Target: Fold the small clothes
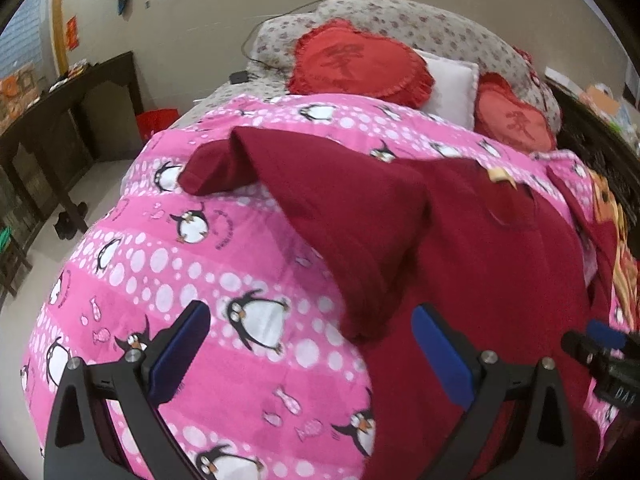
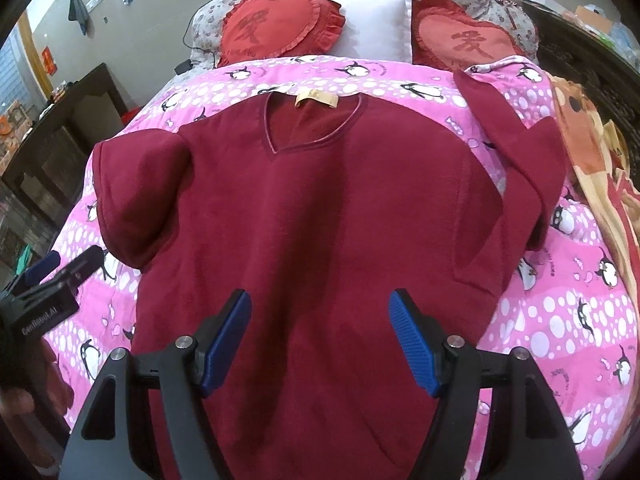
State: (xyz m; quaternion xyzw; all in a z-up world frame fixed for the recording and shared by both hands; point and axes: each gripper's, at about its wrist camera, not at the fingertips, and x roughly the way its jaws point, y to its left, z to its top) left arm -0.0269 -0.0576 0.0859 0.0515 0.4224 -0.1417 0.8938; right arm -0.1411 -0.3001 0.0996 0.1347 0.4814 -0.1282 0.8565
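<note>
Blue pads (image 2: pixel 226 340) of right hand-held gripper (image 2: pixel 320 338) spread apart over hem of maroon sweater (image 2: pixel 320 208), gripping nothing. Left hand-held gripper (image 1: pixel 312 354) likewise spread (empty), beside sweater's left edge. Sweater flat on pink penguin quilt (image 2: pixel 560 312), left sleeve (image 2: pixel 132 200) folded inward. Beyond: heart cushions (image 2: pixel 276 26), white pillow (image 2: pixel 380 24).

Maroon sweater (image 1: pixel 460 248) on penguin quilt (image 1: pixel 168 280)

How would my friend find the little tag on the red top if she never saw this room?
Start at the bed with the pink penguin blanket and find the dark red V-neck top spread flat on it. Follow the V neckline up to the back of the collar, toward the pillows. There sits the small label, the only pale yellow patch on the all-red top.
</note>
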